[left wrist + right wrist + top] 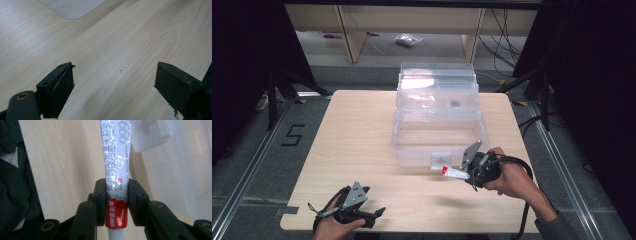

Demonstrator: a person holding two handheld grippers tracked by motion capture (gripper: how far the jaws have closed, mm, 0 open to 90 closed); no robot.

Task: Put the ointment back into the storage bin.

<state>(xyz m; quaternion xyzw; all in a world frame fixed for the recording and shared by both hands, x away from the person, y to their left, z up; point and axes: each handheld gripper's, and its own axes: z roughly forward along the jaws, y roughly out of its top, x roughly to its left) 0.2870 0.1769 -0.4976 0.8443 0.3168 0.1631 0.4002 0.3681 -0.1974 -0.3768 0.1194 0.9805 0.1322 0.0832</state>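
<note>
A white ointment tube (115,165) with a red band near its end is pinched between the jaws of my right gripper (116,202). In the high view that tube (455,173) sticks out leftward from the right gripper (469,175), held above the table just in front of the clear plastic box (437,107). My left gripper (377,215) rests low at the front left edge of the table, its jaws wide apart. In the left gripper view its fingers (58,87) frame bare wood with nothing between them.
The clear box has a stepped lid and a small latch (440,160) on its near wall. The wooden table (357,140) has free surface left of the box. Black stands and cables flank both sides.
</note>
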